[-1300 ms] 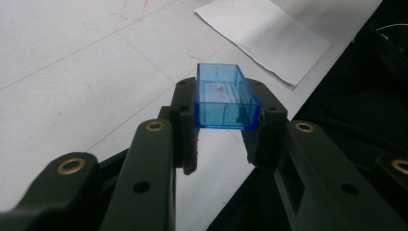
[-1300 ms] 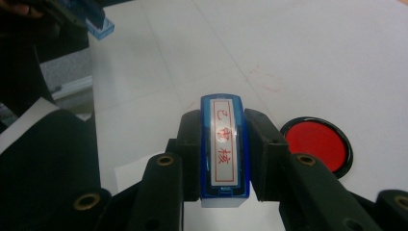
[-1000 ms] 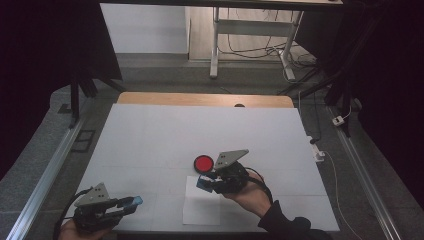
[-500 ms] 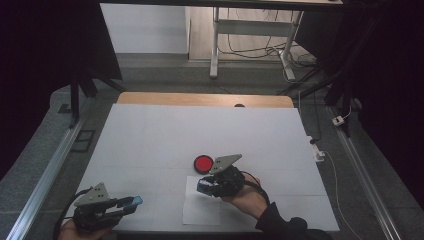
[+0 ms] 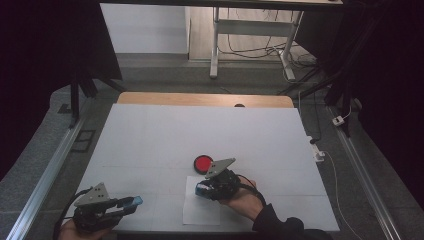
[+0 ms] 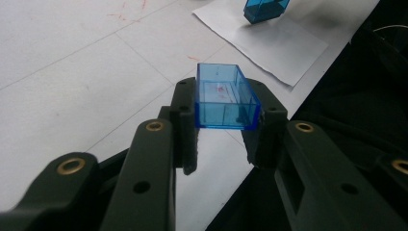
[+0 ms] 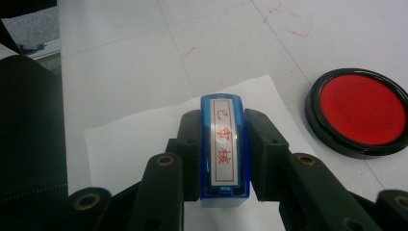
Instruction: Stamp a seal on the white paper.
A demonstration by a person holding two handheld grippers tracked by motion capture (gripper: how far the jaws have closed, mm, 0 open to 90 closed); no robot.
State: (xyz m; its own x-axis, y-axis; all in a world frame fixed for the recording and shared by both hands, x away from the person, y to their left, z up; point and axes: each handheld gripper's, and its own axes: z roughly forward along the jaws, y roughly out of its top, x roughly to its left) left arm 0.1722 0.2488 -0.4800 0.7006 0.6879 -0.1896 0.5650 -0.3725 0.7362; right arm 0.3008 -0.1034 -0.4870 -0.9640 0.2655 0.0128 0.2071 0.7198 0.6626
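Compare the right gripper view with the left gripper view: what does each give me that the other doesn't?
Only the right gripper view gives the red ink pad and the stamp clamped in the right gripper, with its red-lettered label facing the camera. Only the left gripper view gives the clear blue cap clamped in the left gripper. Both give the white paper sheet lying on the white table; the left view also catches the stamp's blue body above that sheet.

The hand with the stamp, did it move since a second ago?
Yes. The right gripper with the stamp came back toward the person, farther from the red ink pad and over the paper.
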